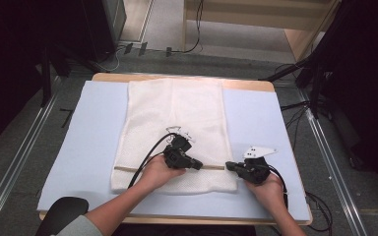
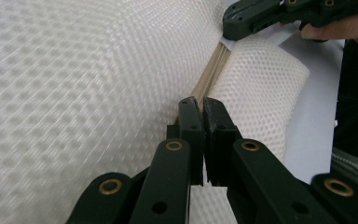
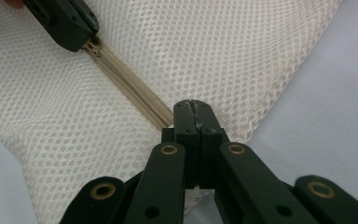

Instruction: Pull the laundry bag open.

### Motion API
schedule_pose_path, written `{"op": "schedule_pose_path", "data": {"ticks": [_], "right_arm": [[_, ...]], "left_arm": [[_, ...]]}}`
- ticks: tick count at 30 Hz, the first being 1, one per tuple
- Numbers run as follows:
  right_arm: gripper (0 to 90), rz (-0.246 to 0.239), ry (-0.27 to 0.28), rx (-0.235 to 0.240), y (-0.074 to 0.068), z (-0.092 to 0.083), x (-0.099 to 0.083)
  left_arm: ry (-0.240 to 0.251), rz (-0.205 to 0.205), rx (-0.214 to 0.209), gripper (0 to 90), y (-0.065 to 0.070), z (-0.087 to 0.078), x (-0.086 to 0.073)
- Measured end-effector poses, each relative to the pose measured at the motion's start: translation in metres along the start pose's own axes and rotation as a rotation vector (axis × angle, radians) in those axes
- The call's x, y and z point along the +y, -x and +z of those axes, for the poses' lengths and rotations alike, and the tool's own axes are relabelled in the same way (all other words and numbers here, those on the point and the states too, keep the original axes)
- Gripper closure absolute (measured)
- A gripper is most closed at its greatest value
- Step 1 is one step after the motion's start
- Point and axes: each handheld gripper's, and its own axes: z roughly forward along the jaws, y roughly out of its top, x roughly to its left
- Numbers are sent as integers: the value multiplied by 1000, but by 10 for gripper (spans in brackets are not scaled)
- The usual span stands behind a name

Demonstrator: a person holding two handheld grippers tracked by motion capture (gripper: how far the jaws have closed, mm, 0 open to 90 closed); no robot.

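Your left gripper [image 1: 198,165] is closed over the tan zipper [image 1: 211,167] on the white mesh bag [image 1: 177,118], lower centre of the high view. Your right gripper [image 1: 229,165], jaws together, pinches the zipper's end at the bag's right edge.

The white mesh laundry bag [image 1: 174,128] is an open-weave synthetic netting with a regular pattern of small holes and a matt, slightly rough surface. Its beige zipper [image 3: 128,86] has a woven cloth tape with fine moulded teeth. The pale blue mat [image 1: 91,142] covering the counter is smooth and matt. The counter edge [image 1: 246,84] is light wood. The left gripper [image 2: 203,109] and right gripper [image 3: 193,108] are matt black plastic with brass-coloured metal rivets.
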Motion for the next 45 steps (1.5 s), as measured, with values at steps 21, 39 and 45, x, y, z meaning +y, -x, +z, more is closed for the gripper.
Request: {"op": "schedule_pose_path", "data": {"ticks": [21, 39, 45], "right_arm": [[900, 33, -5, 10, 2, 0, 1], [900, 0, -28, 40, 6, 0, 4], [900, -2, -37, 54, 9, 0, 5]], "left_arm": [[-11, -36, 1, 893, -18, -41, -22], [56, -131, 96, 893, -61, -132, -94], [86, -171, 98, 892, -71, -157, -121]]}}
